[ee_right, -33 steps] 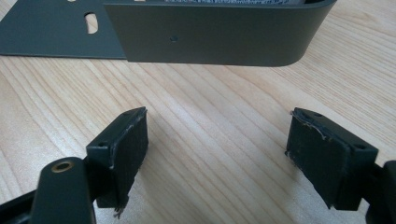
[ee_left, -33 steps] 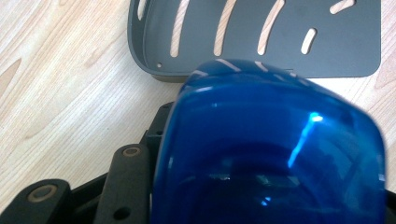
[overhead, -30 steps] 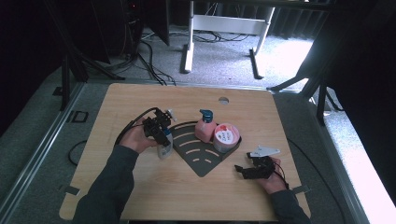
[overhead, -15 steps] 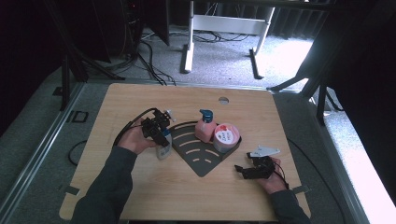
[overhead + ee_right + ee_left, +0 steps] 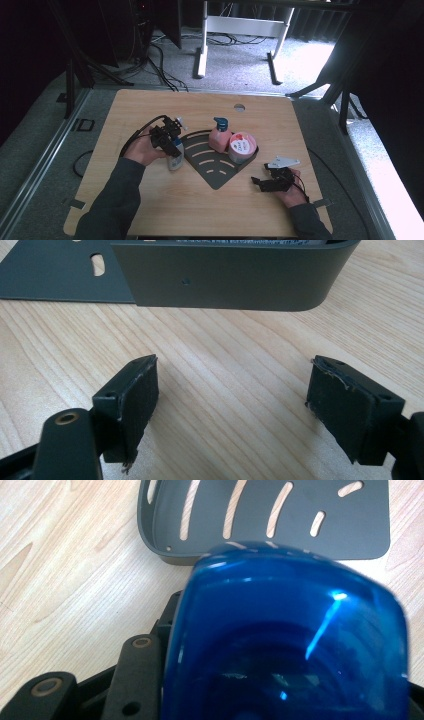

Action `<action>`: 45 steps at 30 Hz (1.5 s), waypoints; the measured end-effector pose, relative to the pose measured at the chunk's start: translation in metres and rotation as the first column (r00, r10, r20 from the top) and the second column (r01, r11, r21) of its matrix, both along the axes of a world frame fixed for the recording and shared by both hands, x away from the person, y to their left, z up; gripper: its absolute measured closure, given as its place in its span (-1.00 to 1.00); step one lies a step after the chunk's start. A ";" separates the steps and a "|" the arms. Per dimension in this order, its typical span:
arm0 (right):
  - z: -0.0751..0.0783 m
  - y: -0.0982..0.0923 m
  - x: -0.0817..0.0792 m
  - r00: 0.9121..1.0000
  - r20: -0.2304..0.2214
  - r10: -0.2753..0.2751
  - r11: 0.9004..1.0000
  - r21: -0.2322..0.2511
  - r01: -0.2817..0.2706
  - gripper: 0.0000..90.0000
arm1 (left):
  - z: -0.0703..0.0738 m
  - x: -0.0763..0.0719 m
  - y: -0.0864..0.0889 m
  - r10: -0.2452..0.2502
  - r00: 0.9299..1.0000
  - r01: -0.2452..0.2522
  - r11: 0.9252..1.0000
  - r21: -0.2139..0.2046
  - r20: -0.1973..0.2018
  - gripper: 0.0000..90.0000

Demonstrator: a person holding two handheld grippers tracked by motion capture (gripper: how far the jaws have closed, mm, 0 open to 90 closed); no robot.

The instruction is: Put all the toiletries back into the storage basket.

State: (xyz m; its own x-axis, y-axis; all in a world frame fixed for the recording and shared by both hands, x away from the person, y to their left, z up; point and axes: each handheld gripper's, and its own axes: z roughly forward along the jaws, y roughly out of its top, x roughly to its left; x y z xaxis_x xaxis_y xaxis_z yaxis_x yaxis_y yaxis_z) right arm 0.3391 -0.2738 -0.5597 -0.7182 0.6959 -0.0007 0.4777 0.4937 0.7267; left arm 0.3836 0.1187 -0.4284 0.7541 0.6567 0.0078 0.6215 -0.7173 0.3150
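My left gripper (image 5: 171,142) is clamped on a blue bottle (image 5: 290,640), which I hold just beside the left edge of the dark slotted tray (image 5: 210,162) on the table (image 5: 150,210). In the left gripper view the bottle's glossy blue body sits between my jaws, with the tray's rounded corner and its slots lying beyond it. Inside the tray, along its far wall, a pink pump bottle (image 5: 219,138) stands touching a round pink tub (image 5: 241,147). My right gripper (image 5: 232,410) rests low at the tray's right corner, jaws spread wide over bare wood with nothing between them.
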 end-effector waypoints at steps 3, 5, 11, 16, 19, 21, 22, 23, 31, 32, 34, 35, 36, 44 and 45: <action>0.000 0.000 0.000 1.000 0.000 0.000 1.000 0.001 0.000 -0.55 | 0.001 0.000 0.001 0.004 1.000 -0.004 1.000 -0.009 0.001 0.23; 0.000 0.000 0.000 1.000 0.000 0.000 1.000 0.000 0.000 -0.55 | 0.002 0.000 0.001 0.008 1.000 -0.008 1.000 -0.011 0.002 0.23; 0.000 0.000 0.000 1.000 0.000 0.000 1.000 0.000 0.000 -0.55 | 0.003 0.001 0.002 0.013 1.000 -0.013 1.000 -0.012 0.003 0.23; 0.000 0.000 0.000 1.000 0.000 0.000 1.000 0.000 0.000 -0.55 | 0.006 0.002 0.002 0.021 1.000 -0.021 1.000 -0.021 0.007 0.23; 0.000 0.000 0.000 1.000 0.001 0.000 1.000 0.000 0.000 -0.55 | 0.009 0.002 0.002 0.024 1.000 -0.024 0.999 -0.023 0.014 0.23; 0.000 0.000 0.000 1.000 0.003 0.000 1.000 0.000 0.000 -0.55 | 0.010 0.002 0.001 0.024 1.000 -0.023 0.999 -0.022 0.016 0.23; 0.000 0.000 0.000 1.000 0.003 0.001 1.000 0.000 -0.001 -0.55 | 0.010 0.002 0.001 0.023 1.000 -0.023 0.999 -0.022 0.016 0.23; 0.000 0.000 0.000 1.000 0.003 0.000 1.000 0.000 0.000 -0.55 | 0.011 0.002 0.001 0.023 1.000 -0.023 0.999 -0.022 0.019 0.23; 0.000 0.000 0.000 1.000 0.001 0.000 1.000 0.000 0.000 -0.55 | 0.017 0.004 0.002 0.037 0.999 -0.037 0.999 -0.025 0.031 0.23; 0.000 0.000 0.000 1.000 0.002 0.000 1.000 0.001 0.000 -0.55 | 0.018 0.004 0.002 0.042 0.999 -0.041 0.999 -0.027 0.035 0.23; 0.000 0.000 0.000 1.000 0.002 0.000 1.000 0.000 0.000 -0.55 | 0.019 0.004 0.002 0.046 0.998 -0.045 0.998 -0.033 0.035 0.23; 0.000 0.000 0.000 1.000 0.002 0.000 1.000 0.000 0.000 -0.55 | 0.019 0.004 0.002 0.045 0.998 -0.044 0.998 -0.034 0.031 0.23; 0.000 0.000 0.000 1.000 0.001 0.000 1.000 0.000 0.000 -0.55 | 0.019 0.004 0.001 0.043 0.999 -0.042 0.999 -0.034 0.029 0.23; 0.000 0.000 0.000 1.000 0.001 0.000 1.000 0.000 0.000 -0.55 | 0.022 0.006 -0.001 0.057 0.998 -0.055 0.998 -0.043 0.039 0.23; 0.000 0.000 0.000 1.000 0.001 0.000 1.000 0.000 0.000 -0.55 | 0.022 0.006 -0.001 0.064 0.997 -0.061 0.997 -0.048 0.043 0.23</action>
State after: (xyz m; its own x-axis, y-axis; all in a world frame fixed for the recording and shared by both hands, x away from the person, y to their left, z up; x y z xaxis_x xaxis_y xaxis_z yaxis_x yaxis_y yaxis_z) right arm 0.3392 -0.2738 -0.5598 -0.7180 0.6961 -0.0015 0.4767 0.4933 0.7276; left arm 0.3898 0.1178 -0.4060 0.7111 0.7030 0.0086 0.6494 -0.6615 0.3751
